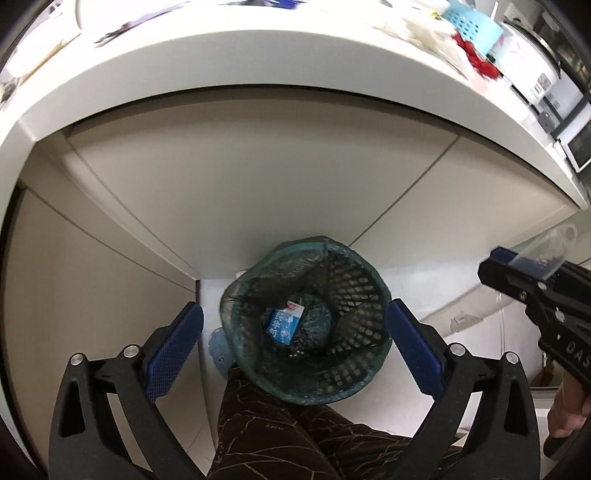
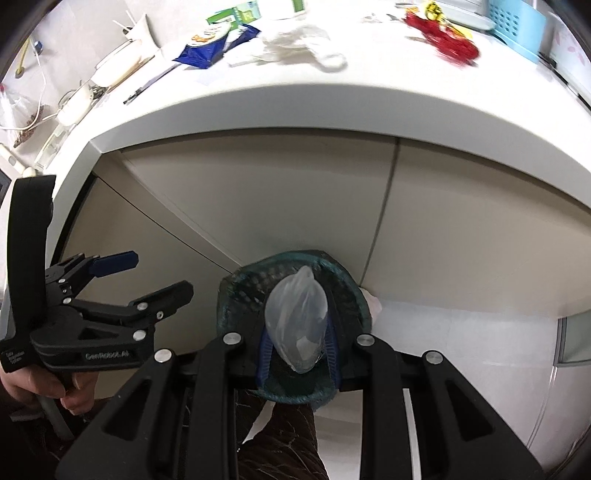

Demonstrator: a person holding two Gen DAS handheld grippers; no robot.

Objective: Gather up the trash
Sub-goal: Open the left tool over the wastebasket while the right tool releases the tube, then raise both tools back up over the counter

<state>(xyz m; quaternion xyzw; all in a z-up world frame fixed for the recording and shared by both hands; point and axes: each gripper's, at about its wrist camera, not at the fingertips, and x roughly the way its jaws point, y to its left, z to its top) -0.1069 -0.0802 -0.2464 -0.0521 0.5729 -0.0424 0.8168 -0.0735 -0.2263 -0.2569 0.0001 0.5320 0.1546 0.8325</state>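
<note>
We hold two grippers over one mesh waste basket (image 1: 306,321) lined with a green bag: our left gripper (image 1: 293,343) has its blue pads spread wide with nothing between them, while our right gripper (image 2: 297,345) pinches one crumpled clear plastic wrapper (image 2: 297,321) just above the basket's mouth. Inside the basket lies one blue-and-white carton (image 1: 284,320) — the only piece we can make out there. The basket stands on a pale floor against beige cabinet doors (image 2: 258,199), under a white countertop (image 2: 295,110) bearing one blue snack bag (image 2: 207,51), one white cloth (image 2: 295,46), one red bundle (image 2: 448,42) and one light-blue perforated tub (image 2: 517,26) — the rest too blurred to count.
</note>
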